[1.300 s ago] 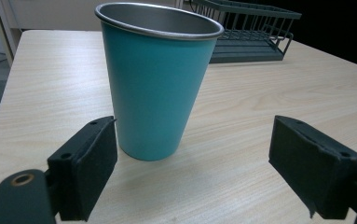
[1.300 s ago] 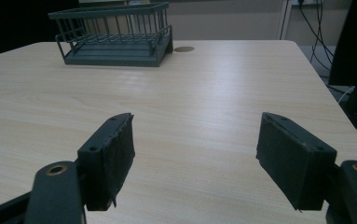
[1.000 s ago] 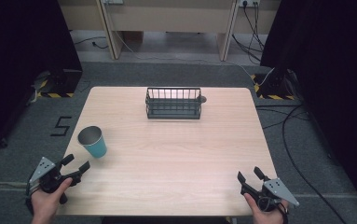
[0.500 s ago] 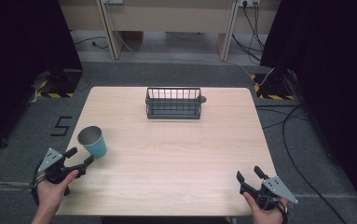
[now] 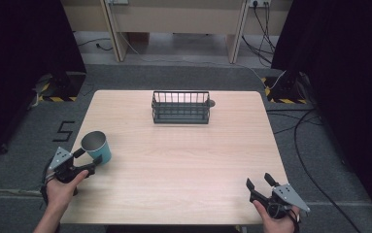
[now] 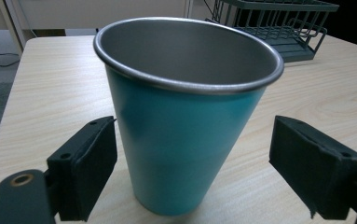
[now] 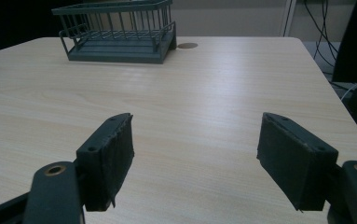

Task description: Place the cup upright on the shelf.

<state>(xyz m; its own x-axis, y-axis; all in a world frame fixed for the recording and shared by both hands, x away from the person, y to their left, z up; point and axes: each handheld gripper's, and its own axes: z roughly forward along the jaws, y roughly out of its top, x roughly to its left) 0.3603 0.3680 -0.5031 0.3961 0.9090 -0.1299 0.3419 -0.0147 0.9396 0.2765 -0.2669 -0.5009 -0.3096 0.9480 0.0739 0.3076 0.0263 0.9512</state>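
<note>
A teal metal cup stands upright near the left edge of the wooden table. My left gripper is open, its jaws on either side of the cup's lower half with a gap at each side. A dark wire basket sits at the far middle of the table, empty as far as I can see. Close to the front right corner, my right gripper stands open over bare wood, nothing between its jaws.
A round grommet lies in the tabletop just right of the basket. Cables run over the grey floor to the right of the table. Dark curtains flank both sides.
My left gripper has moved forward and right from the front left corner until its open jaws straddle the cup. The right gripper has stayed put.
</note>
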